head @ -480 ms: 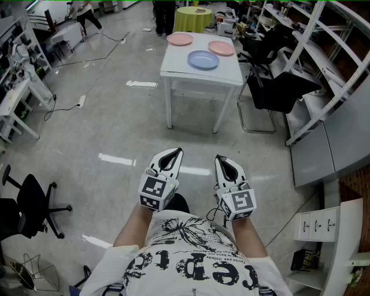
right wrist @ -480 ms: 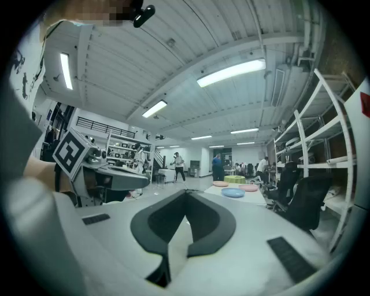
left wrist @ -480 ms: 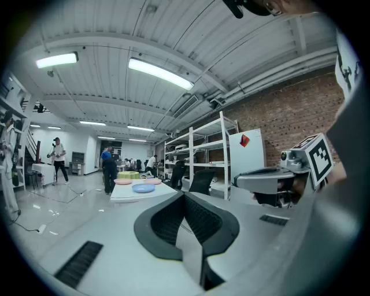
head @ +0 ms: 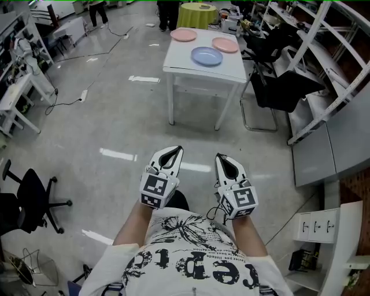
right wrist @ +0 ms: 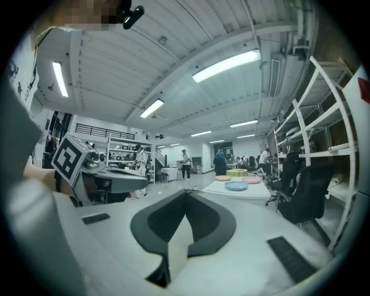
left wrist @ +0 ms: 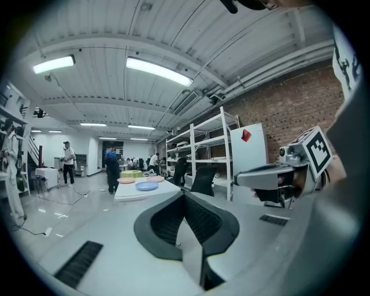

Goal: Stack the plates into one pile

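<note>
1. The left gripper (head: 173, 149) is held low in front of the person (head: 193, 254), above the grey floor (head: 104, 115), pointing forward; in the left gripper view its jaws are seen pressed together, with nothing between them.
2. The right gripper (head: 222, 156) is held just beside it, the two being apart; in the right gripper view its jaws are likewise seen closed, and nothing is pinched.
3. Three plates are found on a white table (head: 231, 72) well ahead of both grippers, and neither gripper is touching any of them.
4. A blue plate (head: 207, 56) is laid near the middle of the tabletop, nearest the grippers of the three.
5. A pink plate (head: 183, 35) is set at the far left of the tabletop and a second pink plate (head: 225, 44) at the far right; each of the three is lying flat on its own, apart from the others.
6. A round table (head: 195, 14) under a yellow-green cloth is seen behind the white table, and a black chair (head: 283, 92) is placed to its right
</note>
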### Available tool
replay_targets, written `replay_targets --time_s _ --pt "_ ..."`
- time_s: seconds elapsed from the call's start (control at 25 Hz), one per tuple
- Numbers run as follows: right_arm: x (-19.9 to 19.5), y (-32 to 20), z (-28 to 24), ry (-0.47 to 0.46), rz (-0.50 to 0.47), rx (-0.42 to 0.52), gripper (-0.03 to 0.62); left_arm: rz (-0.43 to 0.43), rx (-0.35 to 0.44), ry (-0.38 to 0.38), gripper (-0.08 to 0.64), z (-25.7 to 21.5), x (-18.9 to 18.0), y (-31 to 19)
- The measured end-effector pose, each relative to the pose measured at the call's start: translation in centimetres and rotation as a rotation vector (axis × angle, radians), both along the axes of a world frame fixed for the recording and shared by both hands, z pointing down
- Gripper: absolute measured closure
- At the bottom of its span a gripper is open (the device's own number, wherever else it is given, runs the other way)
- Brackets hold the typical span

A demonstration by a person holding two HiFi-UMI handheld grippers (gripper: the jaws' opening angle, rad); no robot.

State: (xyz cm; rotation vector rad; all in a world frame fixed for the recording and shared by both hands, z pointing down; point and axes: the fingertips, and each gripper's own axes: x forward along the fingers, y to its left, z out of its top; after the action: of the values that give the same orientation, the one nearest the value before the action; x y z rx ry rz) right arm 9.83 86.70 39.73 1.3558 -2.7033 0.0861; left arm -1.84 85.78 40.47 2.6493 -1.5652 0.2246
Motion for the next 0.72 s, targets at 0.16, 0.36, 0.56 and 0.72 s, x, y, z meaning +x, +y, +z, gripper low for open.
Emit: replay_targets --time_s 0.16,0.36,0.56,0.72 --pt "0.6 -0.4 0.3 -0.007 0.015 -0.008 0.588 -0.008 -0.019 -0.003 0.549 0.5 0.1 -0.2" --pt "1.9 -2.4 1.0 -0.029 0.072 -0.047 0.586 -0.016 -0.039 -0.019 0.549 1.2 -0.1 -1.4" --pt "1.9 -6.5 1.5 -0.036 0.102 -0.057 0.587 -0.021 -0.063 -0.021 0.549 2.5 -1.3 -4.9" --pt "0.5 -11.5 2.3 -0.043 0.094 -0.068 0.586 -0.013 -0.083 -0.016 0.549 3.4 -2.7 -10.1"
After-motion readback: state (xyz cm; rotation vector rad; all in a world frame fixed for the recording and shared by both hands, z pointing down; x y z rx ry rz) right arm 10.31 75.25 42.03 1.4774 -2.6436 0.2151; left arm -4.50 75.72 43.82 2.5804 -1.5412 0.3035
